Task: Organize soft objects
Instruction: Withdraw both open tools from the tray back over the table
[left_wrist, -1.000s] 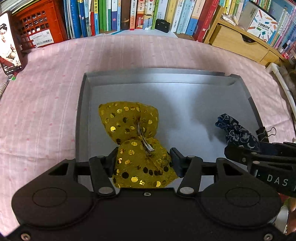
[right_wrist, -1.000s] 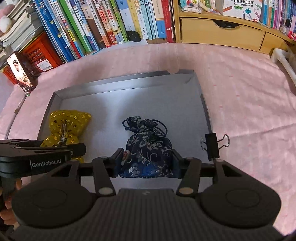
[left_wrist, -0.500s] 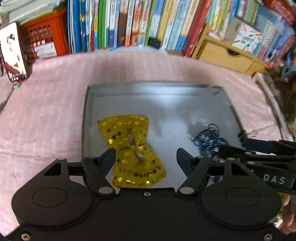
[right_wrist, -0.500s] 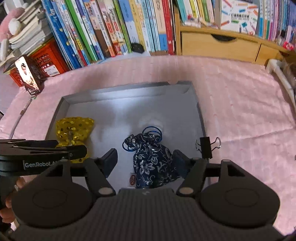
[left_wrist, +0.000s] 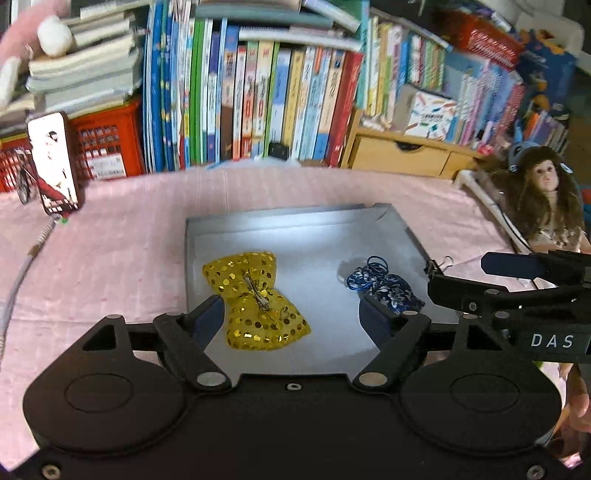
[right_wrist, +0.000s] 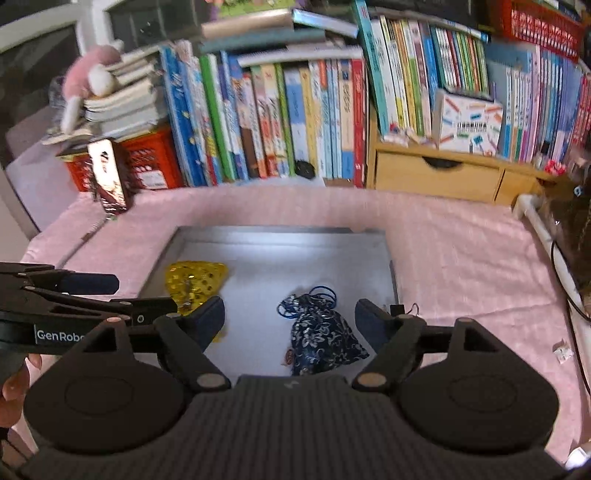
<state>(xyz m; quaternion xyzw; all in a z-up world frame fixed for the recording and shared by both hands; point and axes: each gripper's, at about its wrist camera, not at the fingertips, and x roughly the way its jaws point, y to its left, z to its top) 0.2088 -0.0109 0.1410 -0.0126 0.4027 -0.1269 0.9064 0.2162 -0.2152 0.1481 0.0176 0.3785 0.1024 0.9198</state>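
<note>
A yellow sequined bow (left_wrist: 255, 297) (right_wrist: 195, 282) lies in the left part of a grey tray (left_wrist: 295, 225) (right_wrist: 280, 236). A dark blue floral drawstring pouch (left_wrist: 386, 290) (right_wrist: 323, 334) lies in the tray's right part. My left gripper (left_wrist: 293, 314) hangs above and in front of the bow, its jaws opening, pads clear of the bow. My right gripper (right_wrist: 290, 321) hangs above the pouch, jaws opening too, touching nothing. Each gripper shows from the side in the other's view.
The tray sits on a pink cloth (right_wrist: 461, 251). A black binder clip (right_wrist: 404, 308) is on the tray's right rim. Behind stand rows of books (left_wrist: 258, 107), red crates (left_wrist: 107, 144), a propped phone (left_wrist: 53, 162), a wooden drawer unit (right_wrist: 436, 173) and a doll (left_wrist: 546, 199) at the right.
Both grippers were shut on their objects, the left on the bow and the right on the pouch. Both let go, opened wider, and rose and drew back from the tray.
</note>
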